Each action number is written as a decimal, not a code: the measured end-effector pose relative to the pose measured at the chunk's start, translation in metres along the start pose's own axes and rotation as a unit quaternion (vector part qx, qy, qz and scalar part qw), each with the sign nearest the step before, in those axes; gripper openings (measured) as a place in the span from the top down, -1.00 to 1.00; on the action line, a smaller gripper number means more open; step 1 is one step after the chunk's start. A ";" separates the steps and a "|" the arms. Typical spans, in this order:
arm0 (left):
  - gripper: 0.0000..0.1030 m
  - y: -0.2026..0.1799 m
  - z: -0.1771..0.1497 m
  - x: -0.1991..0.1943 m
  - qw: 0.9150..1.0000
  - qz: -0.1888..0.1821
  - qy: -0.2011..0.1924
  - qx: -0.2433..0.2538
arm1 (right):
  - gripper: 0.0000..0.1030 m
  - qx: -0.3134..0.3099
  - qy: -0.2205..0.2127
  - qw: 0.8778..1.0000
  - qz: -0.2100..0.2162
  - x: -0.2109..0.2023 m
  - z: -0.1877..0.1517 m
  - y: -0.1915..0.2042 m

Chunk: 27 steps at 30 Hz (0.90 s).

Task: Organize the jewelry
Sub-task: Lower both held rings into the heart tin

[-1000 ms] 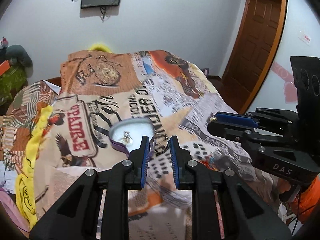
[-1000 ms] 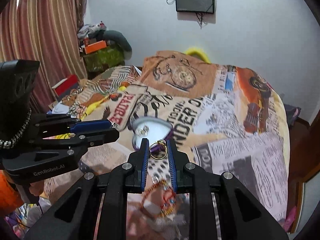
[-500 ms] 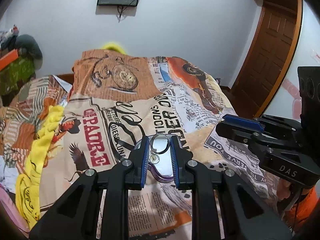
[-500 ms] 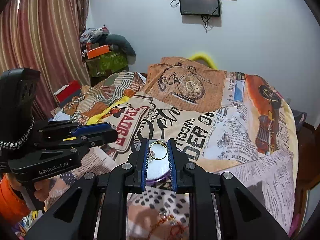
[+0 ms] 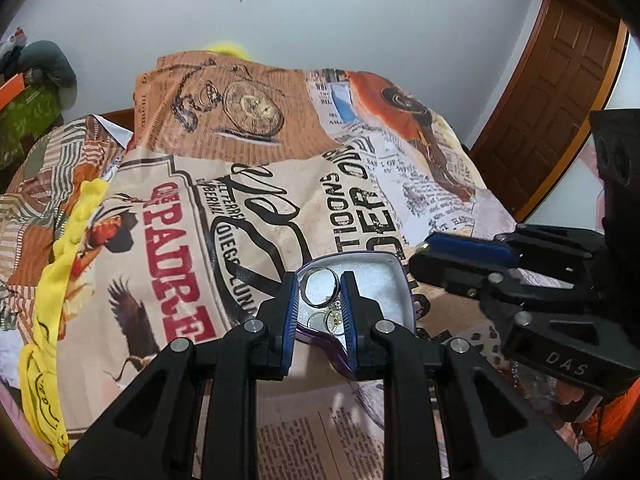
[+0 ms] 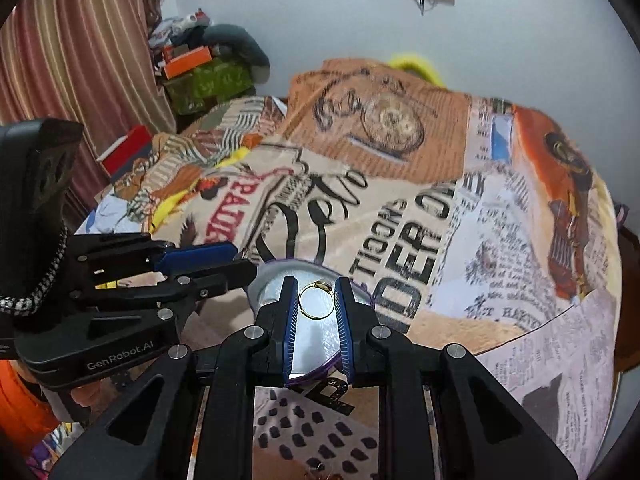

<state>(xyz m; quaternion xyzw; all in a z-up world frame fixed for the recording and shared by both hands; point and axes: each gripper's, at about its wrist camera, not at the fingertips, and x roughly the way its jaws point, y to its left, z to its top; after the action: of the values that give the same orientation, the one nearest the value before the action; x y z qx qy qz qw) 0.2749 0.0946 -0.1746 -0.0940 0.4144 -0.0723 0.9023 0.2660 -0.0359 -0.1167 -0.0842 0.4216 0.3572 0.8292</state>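
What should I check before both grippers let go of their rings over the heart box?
1. Left gripper clamps the silver ring: ok.
2. Right gripper clamps the gold ring: ok.
3. Both rings sit above the heart box and its pale lining: ok in both wrist views.
4. Height above the lining: cannot tell.
5. Landing spot free: not ok, jewelry already in the box lies just under the left fingers.
6. The two grippers are apart: ok, a gap shows between them, though they are close.
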 end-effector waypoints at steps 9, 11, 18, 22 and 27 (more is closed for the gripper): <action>0.62 0.006 0.002 0.026 0.999 -0.014 0.035 -0.002 | 0.67 0.020 0.039 0.999 0.025 0.019 -0.011 -0.012; 0.62 0.006 0.002 0.028 0.999 -0.018 0.039 -0.001 | 0.67 0.014 0.041 0.999 0.026 0.020 -0.011 -0.010; 0.62 0.005 0.003 0.022 0.999 -0.022 0.035 -0.001 | 0.67 0.000 0.047 0.999 0.025 0.028 -0.008 -0.007; 0.61 0.007 0.004 0.013 0.999 -0.016 0.029 -0.001 | 0.67 -0.016 0.046 0.999 0.019 0.029 -0.008 -0.002; 0.42 0.011 0.003 -0.004 1.000 0.011 0.011 -0.001 | 0.67 -0.037 0.052 0.998 0.011 0.030 -0.008 0.006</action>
<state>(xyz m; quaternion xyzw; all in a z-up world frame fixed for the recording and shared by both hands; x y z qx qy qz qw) 0.2748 0.1059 -0.1725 -0.0893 0.4254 -0.0632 0.8984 0.2689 -0.0190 -0.1438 -0.1284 0.4515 0.3765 0.7987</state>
